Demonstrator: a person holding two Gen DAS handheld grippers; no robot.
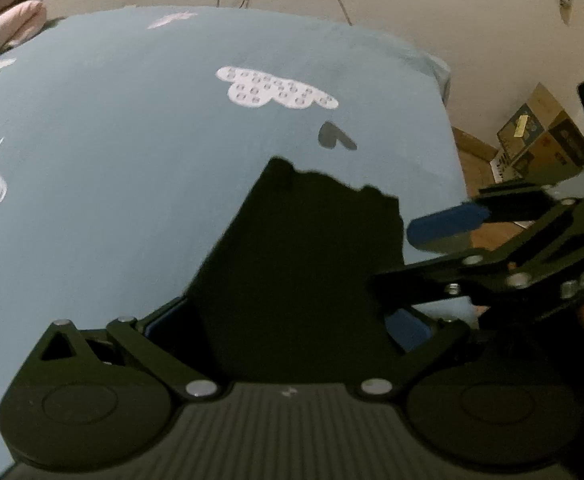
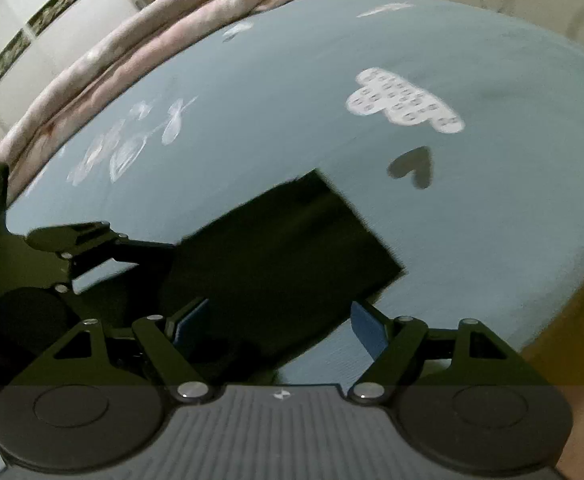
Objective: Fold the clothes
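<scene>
— Two claws over one dark, flat rectangular piece of cloth (image 1: pixel 304 256) on the blue printed bed sheet (image 1: pixel 112 128). Which claw has it?

— Neither grips it, as far as I can see. Starting from the left: the left claw (image 1: pixel 288 320) has its blue-padded fingers spread wide, and the cloth runs straight out from between them, its long axis pointing away along the fingers toward the white cloud print (image 1: pixel 276 90). Its far edge looks ragged from that side.

— And the right one?

— The right claw (image 2: pixel 280 320) is spread apart too. Only a near corner of the cloth sits between its fingers; the rest lies ahead and off to its left, slanting up toward the grey heart print (image 2: pixel 412 166). Its right blue finger pad (image 2: pixel 368 330) is over bare sheet.

— So the left is better lined up?

— I'd judge so; the left straddles the near edge squarely, the right only the corner. Whether this neat rectangle is a finished fold or halfway to a smaller one, I can't tell.

— Anything else on the bed?

— Pink folded quilts (image 2: pixel 140 60) along the far left edge, well apart.
</scene>
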